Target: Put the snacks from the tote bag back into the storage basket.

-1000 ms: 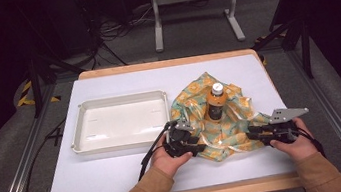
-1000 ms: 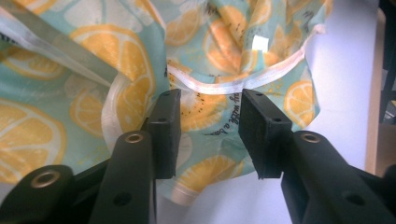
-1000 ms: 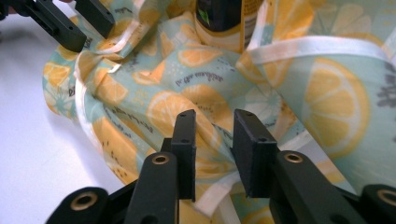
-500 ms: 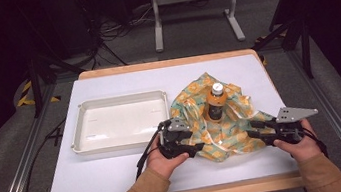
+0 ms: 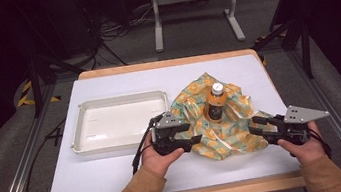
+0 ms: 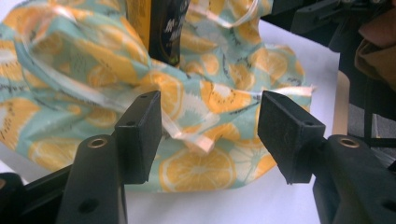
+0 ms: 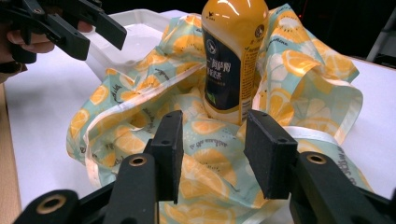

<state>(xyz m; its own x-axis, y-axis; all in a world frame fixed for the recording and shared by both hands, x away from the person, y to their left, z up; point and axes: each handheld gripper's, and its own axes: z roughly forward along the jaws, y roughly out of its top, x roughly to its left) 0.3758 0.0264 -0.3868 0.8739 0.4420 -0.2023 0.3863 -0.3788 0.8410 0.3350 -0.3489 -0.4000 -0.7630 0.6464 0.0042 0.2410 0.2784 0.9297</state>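
A juice bottle (image 5: pixel 216 102) stands upright at the centre of the high view, in the middle of a crumpled fruit-print cloth (image 5: pixel 234 130) on the white surface (image 5: pixel 94 177), probably for wrapping. The left gripper (image 5: pixel 192 140) and right gripper (image 5: pixel 258 124) flank the cloth's near edge. Both pairs of fingers have just been opening and are released, grasping nothing. A white tray (image 5: pixel 123 143) lies at centre left.

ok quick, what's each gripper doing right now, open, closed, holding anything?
Left gripper: open, jaws just widened, holding nothing; fruit-print cloth lies beyond them.
Right gripper: open, jaws apart over the cloth, gripping nothing.
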